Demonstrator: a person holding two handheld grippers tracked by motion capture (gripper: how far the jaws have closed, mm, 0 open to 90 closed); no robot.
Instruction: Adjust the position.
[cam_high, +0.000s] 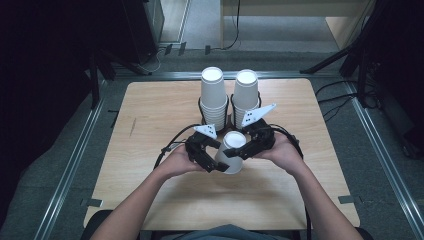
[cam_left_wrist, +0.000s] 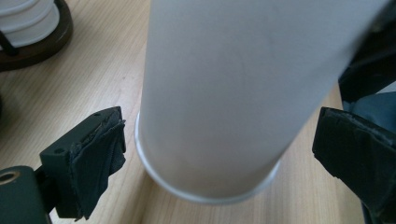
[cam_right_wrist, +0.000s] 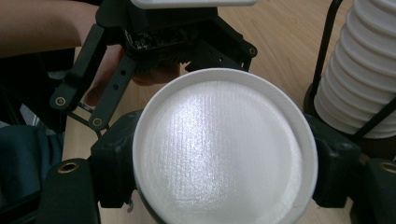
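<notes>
While my right gripper (cam_high: 243, 148) fingers clamp the upturned paper cup (cam_high: 231, 152) near its base, the cup leans, rim low toward me, above the tabletop (cam_high: 150, 115); left gripper (cam_high: 212, 162) fingers stand wide beside it.

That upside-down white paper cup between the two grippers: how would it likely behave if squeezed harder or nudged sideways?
The paper cup looks thin-walled, so it would probably dent under a firmer squeeze by the right gripper. It seems light for its size and should slide easily on the smooth wooden table. Tall, and standing on its wider rim, it might still tip if pushed near its top.
</notes>
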